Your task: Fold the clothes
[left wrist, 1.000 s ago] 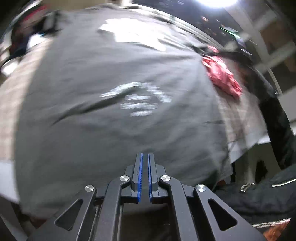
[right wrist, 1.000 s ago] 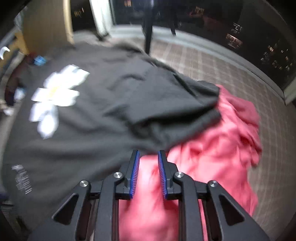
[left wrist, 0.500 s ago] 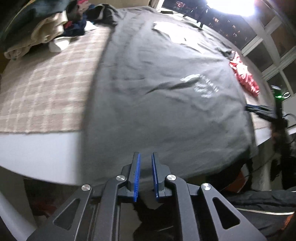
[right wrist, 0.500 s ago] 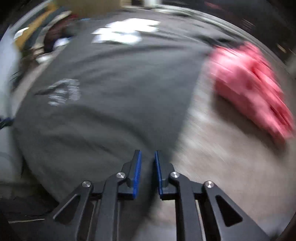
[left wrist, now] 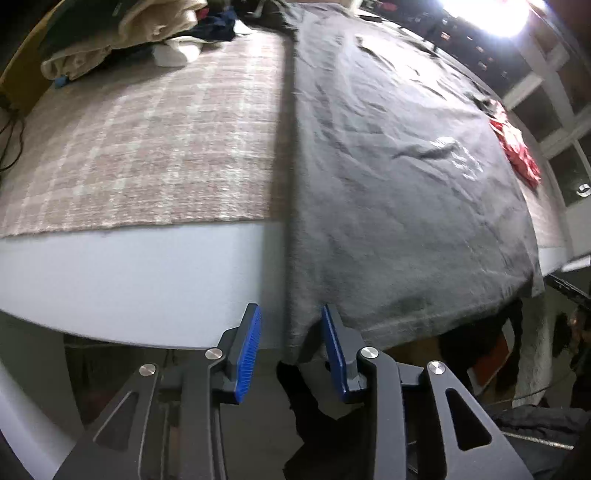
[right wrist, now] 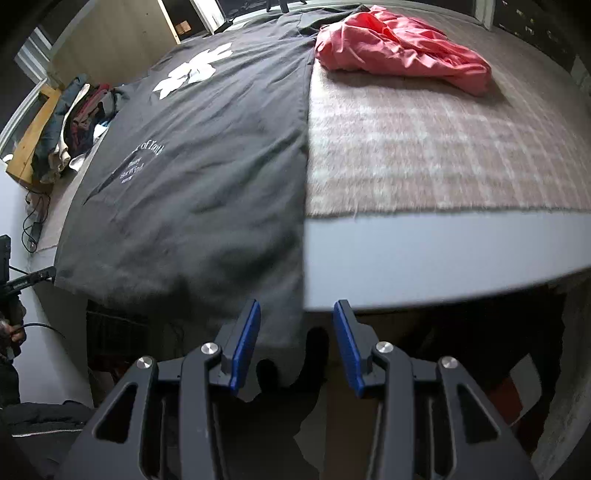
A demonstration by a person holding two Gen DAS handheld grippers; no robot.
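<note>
Lying flat across the bed, the dark grey T-shirt [right wrist: 207,155] covers the plaid blanket [left wrist: 159,136] with its hem draped over the white mattress edge [left wrist: 129,273]; a white flower print [right wrist: 194,70] and lines of white lettering [right wrist: 142,162] face up. The left gripper [left wrist: 291,332] sits at the shirt's lower left corner, its blue-padded fingers [left wrist: 250,350] spread, with the hanging corner of fabric between them; nothing is pinched. The right gripper [right wrist: 296,332] sits at the lower right corner, its fingers [right wrist: 243,347] likewise spread, the shirt's side edge hanging between them, loose. A crumpled pink garment [right wrist: 402,55] lies on the blanket beside the shirt's upper right part, touching its edge near the collar end. A heap of mixed clothes [left wrist: 122,33] sits at the far left of the bed, apart from the shirt. Room light is dim; a bright lamp [left wrist: 491,14] glares at upper right in the left wrist view.
</note>
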